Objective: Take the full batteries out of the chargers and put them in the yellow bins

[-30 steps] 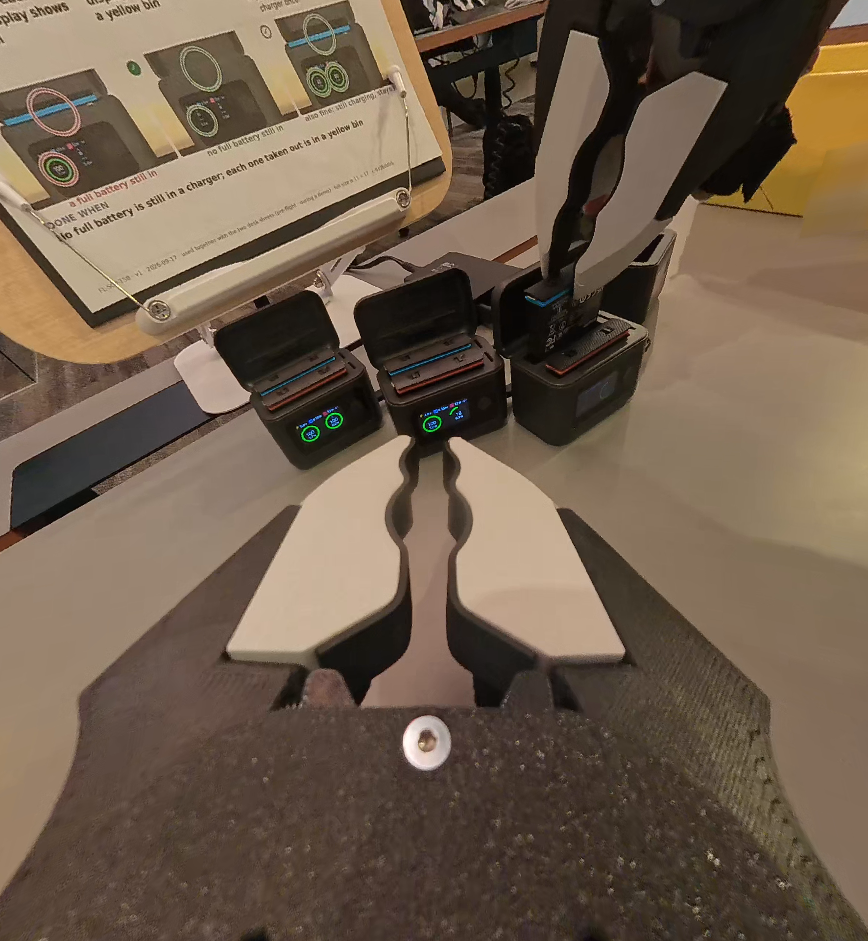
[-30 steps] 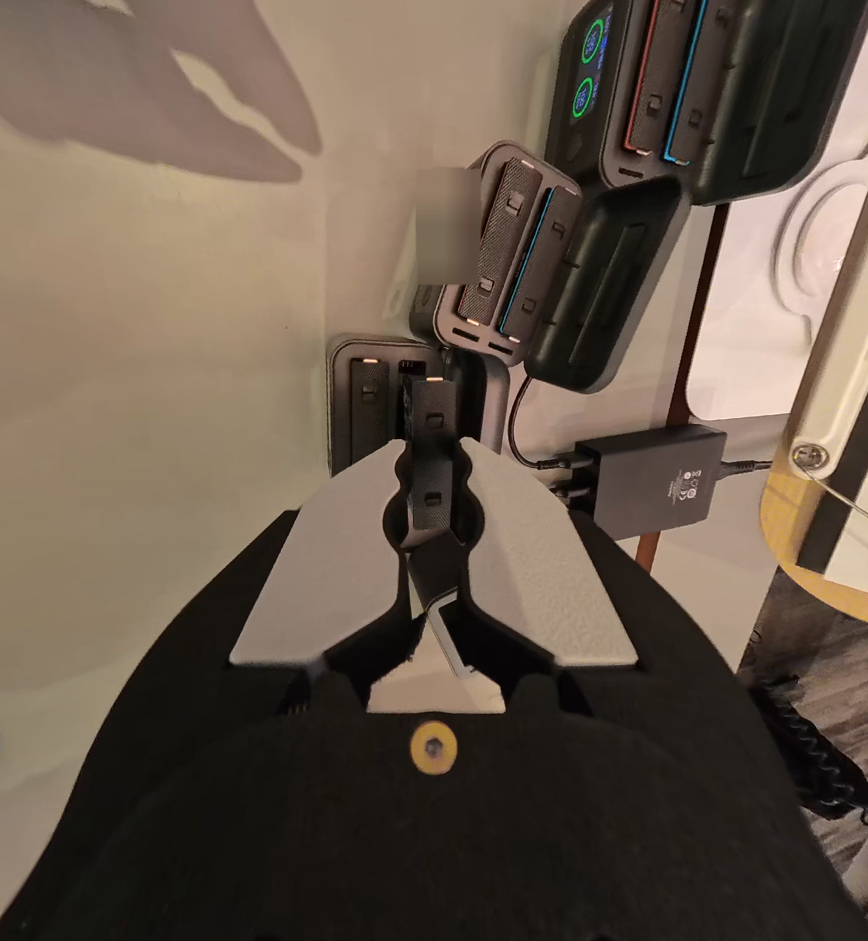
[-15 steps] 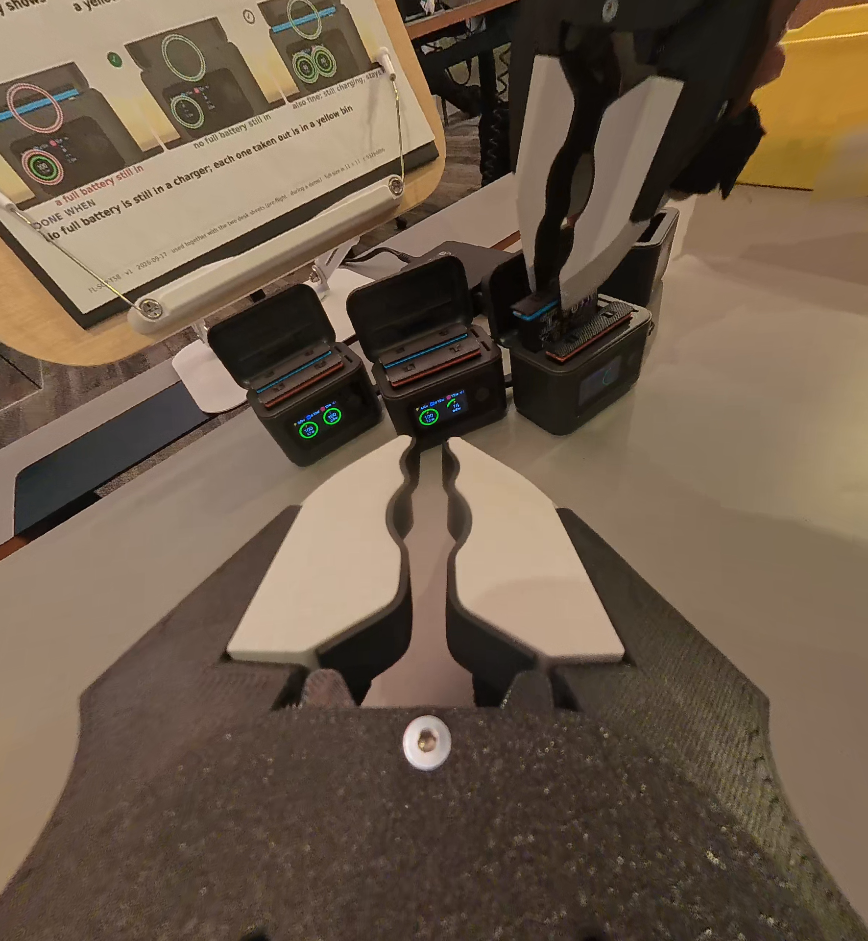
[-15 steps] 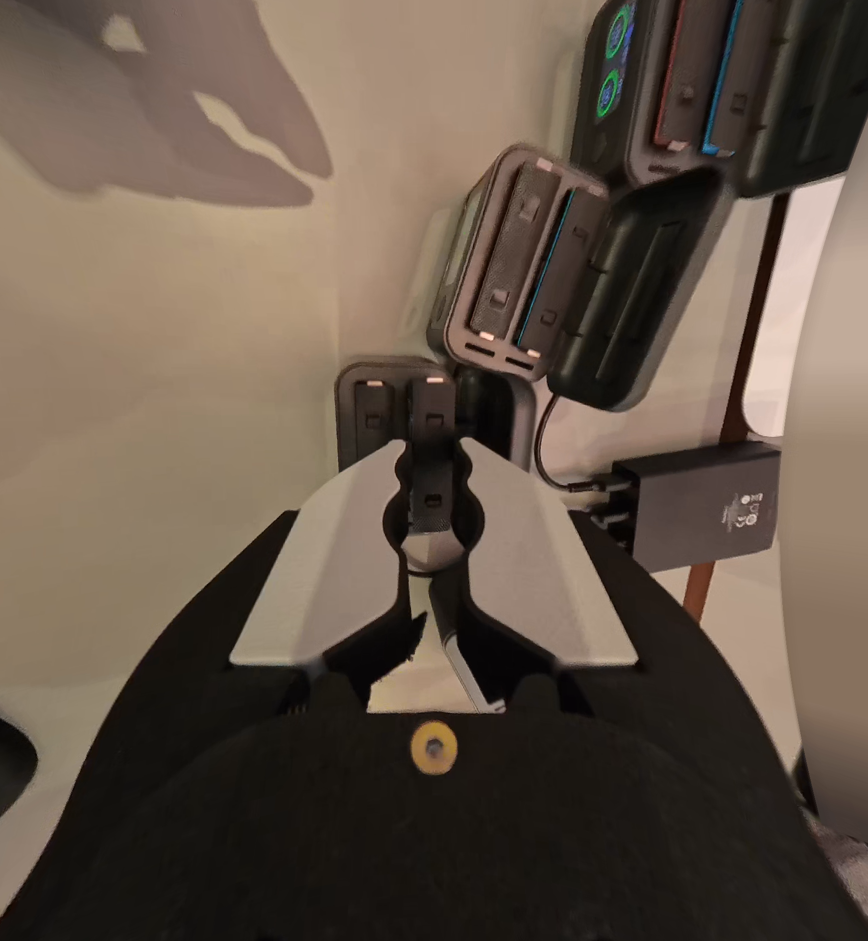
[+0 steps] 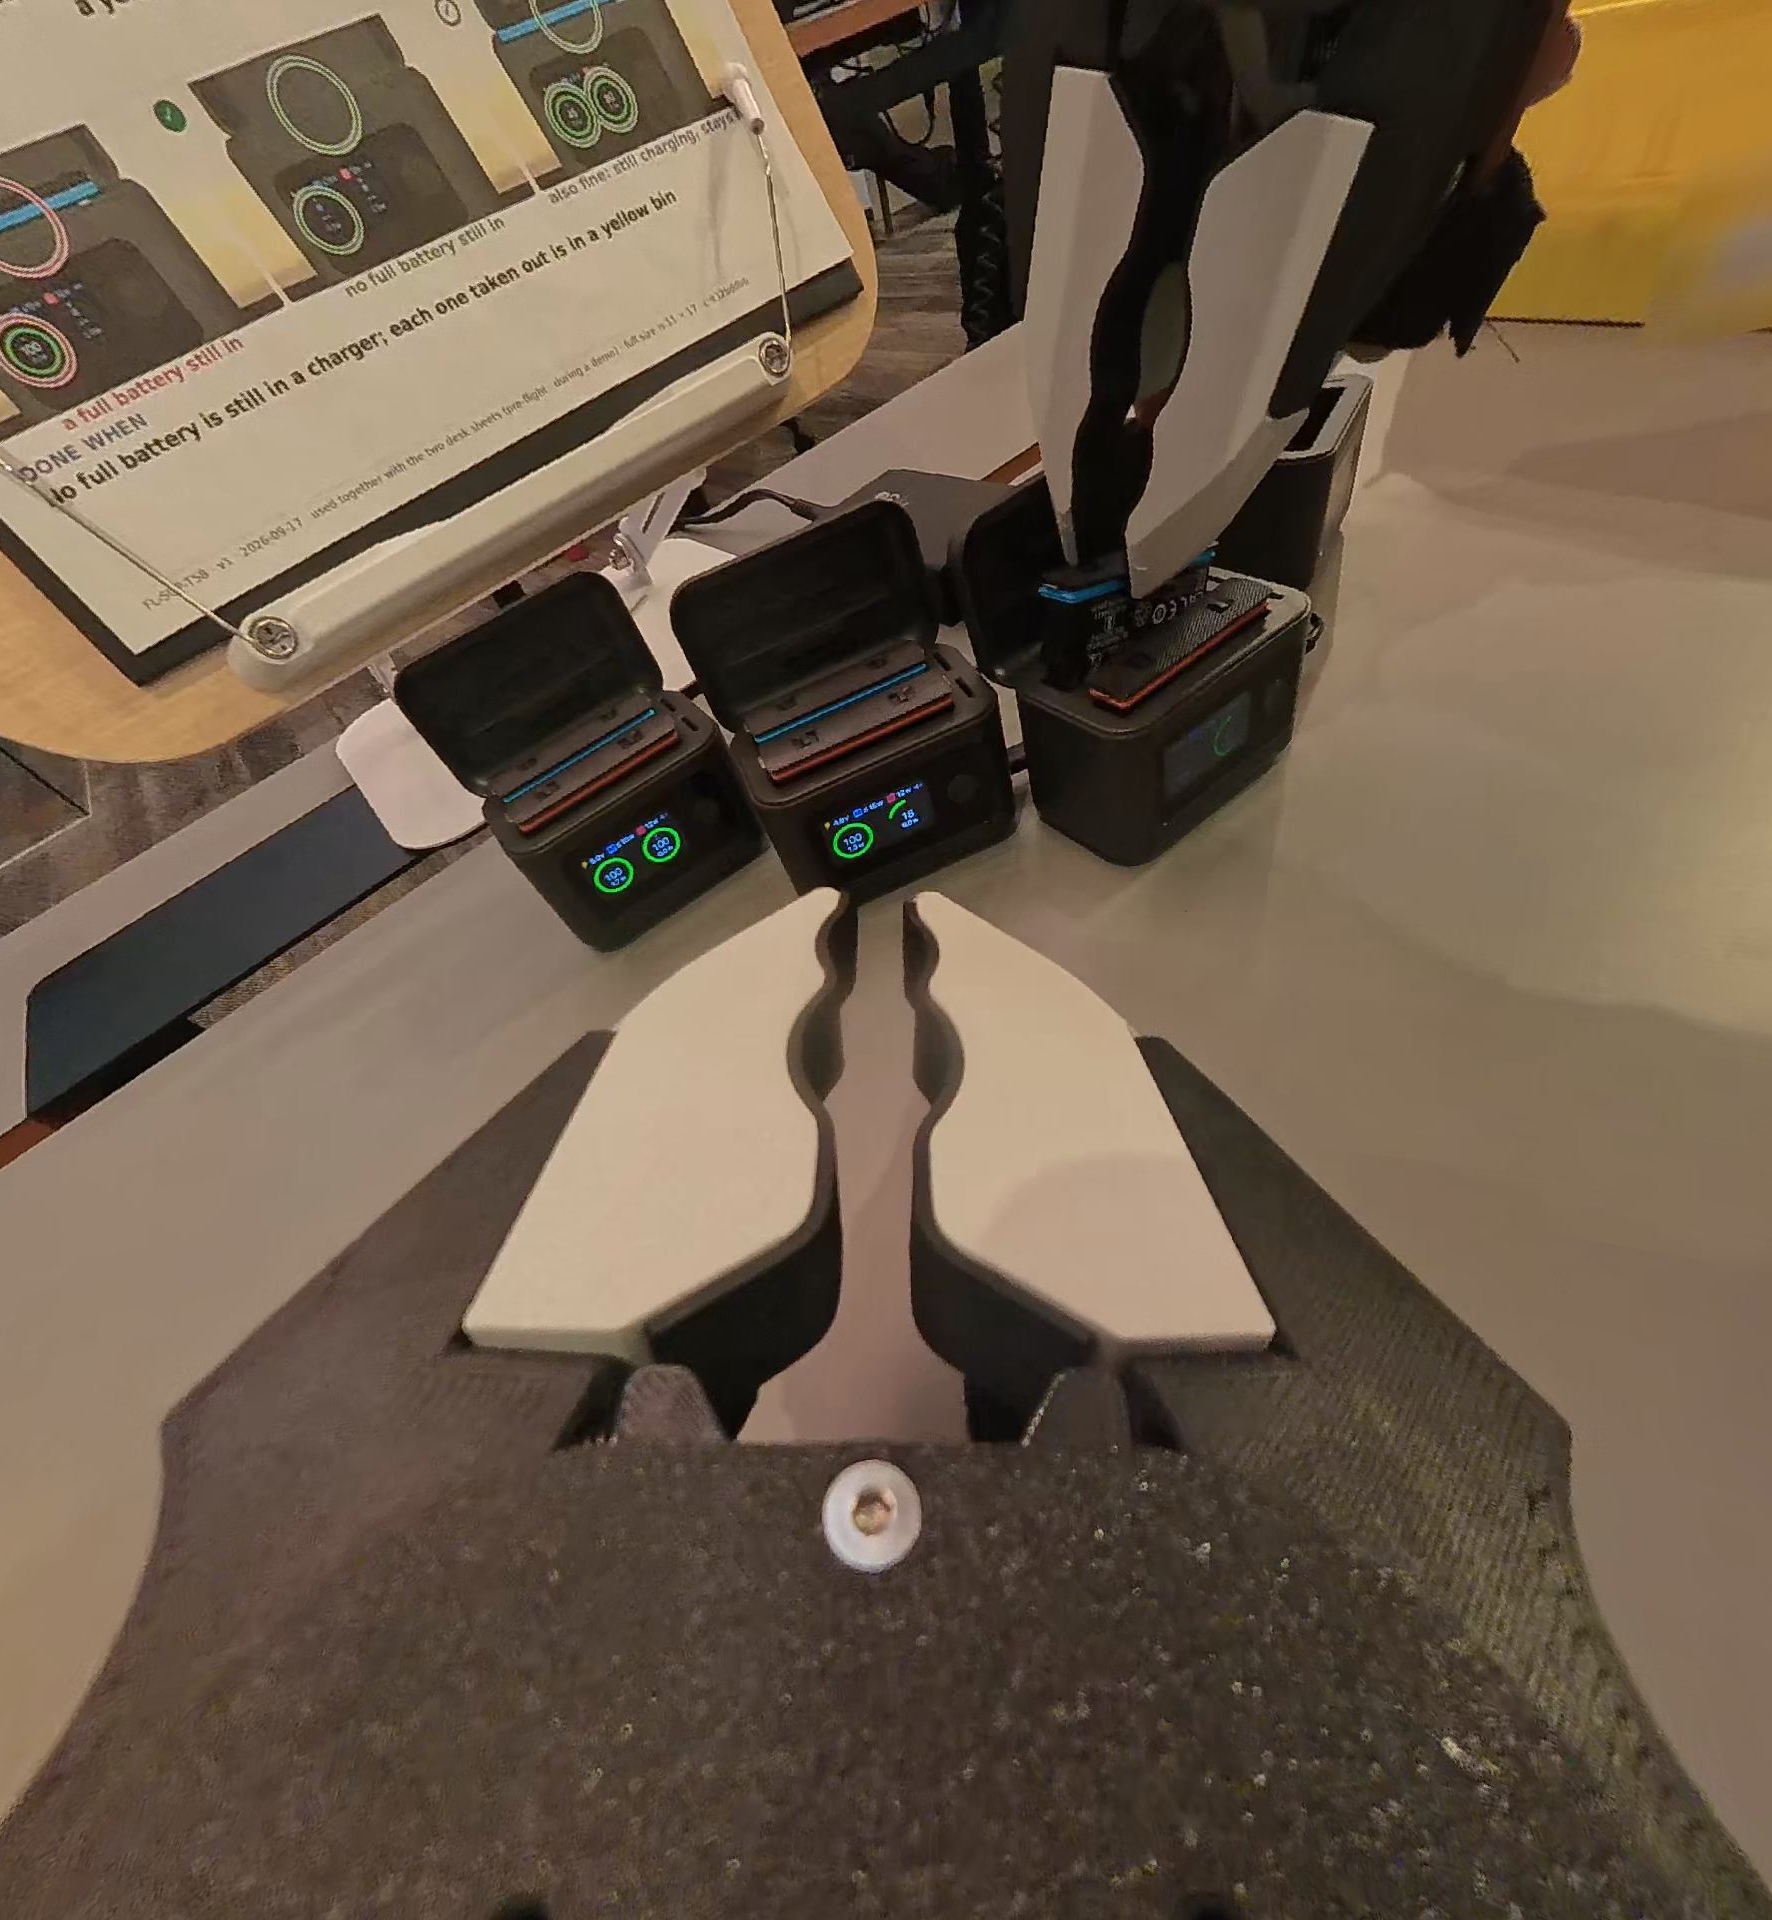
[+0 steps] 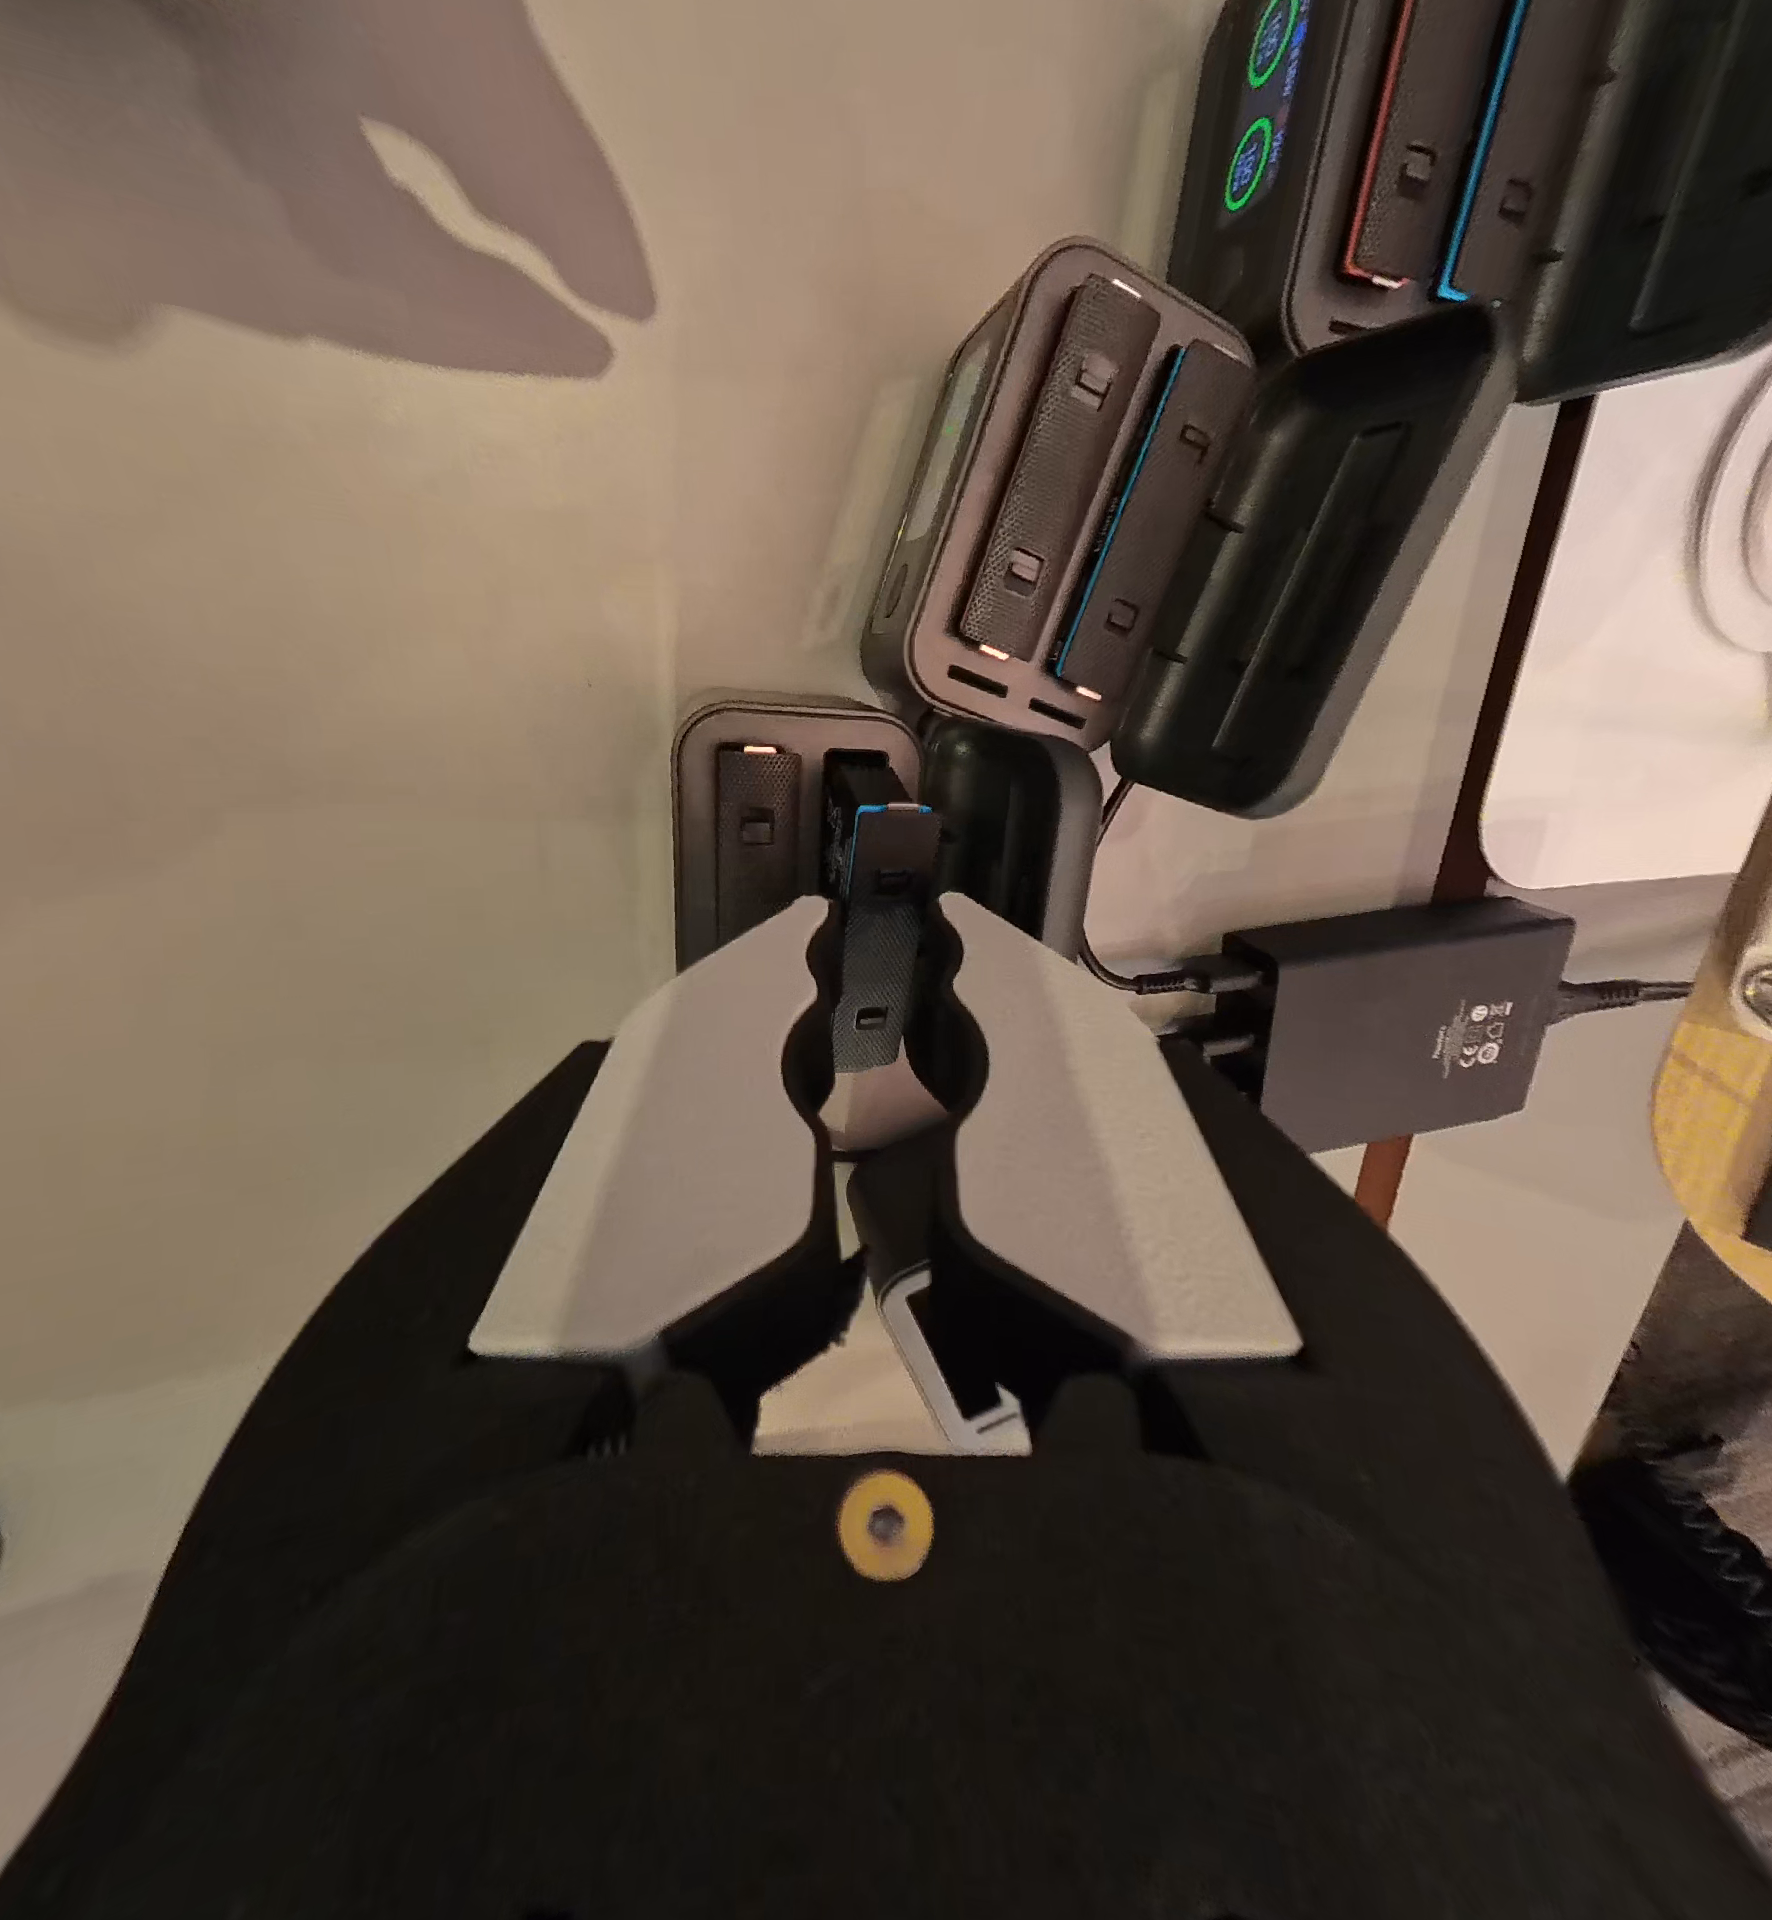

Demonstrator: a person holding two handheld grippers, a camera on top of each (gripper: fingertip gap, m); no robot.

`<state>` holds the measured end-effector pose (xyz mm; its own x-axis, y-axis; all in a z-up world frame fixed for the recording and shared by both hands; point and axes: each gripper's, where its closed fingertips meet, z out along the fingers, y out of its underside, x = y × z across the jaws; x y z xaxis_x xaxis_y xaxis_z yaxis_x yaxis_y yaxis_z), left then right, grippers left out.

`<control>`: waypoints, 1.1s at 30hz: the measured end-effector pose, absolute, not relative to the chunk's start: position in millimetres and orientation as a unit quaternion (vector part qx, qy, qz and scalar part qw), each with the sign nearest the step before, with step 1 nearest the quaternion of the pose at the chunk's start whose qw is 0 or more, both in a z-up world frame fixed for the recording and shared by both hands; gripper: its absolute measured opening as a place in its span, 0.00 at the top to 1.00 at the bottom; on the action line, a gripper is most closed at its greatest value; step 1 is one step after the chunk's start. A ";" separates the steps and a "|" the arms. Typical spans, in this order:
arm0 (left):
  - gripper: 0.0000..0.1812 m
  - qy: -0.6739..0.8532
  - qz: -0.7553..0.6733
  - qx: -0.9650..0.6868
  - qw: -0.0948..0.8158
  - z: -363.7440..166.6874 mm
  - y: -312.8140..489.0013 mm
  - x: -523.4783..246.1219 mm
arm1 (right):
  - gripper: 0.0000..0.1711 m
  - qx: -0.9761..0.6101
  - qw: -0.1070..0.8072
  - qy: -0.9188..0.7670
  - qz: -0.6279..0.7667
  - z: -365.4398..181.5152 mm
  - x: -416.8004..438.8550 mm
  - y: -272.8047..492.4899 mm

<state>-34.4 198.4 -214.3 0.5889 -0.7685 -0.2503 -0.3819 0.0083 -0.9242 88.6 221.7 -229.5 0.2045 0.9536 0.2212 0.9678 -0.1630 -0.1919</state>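
Claw (image 6: 880,914) on the right is clamped on the blue-edged battery (image 6: 882,883), pinching its narrow top end; the battery is half out of the right-hand charger (image 5: 1168,748), whose orange-edged neighbour (image 5: 1188,649) stays seated; it looks small, stiff and light, with smooth sides that could slip, so a grip across the flat faces near the top and a straight pull seem wise; the left claw (image 5: 874,906) hangs narrow and empty above the counter (image 5: 1484,987); a yellow bin (image 5: 1692,156), somewhat blurred, probably waits behind.
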 end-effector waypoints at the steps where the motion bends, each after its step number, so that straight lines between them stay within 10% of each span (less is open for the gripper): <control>1: 0.96 0.422 -0.168 -0.683 0.572 -214.5 198.3 -34.2 | 0.92 -0.759 0.142 -0.635 -0.028 -229.3 88.6 221.4; 33: 0.96 0.457 -0.148 -0.675 0.560 -224.7 195.3 -29.5 | 0.92 -0.690 -0.080 -0.682 -0.227 -225.7 91.6 215.2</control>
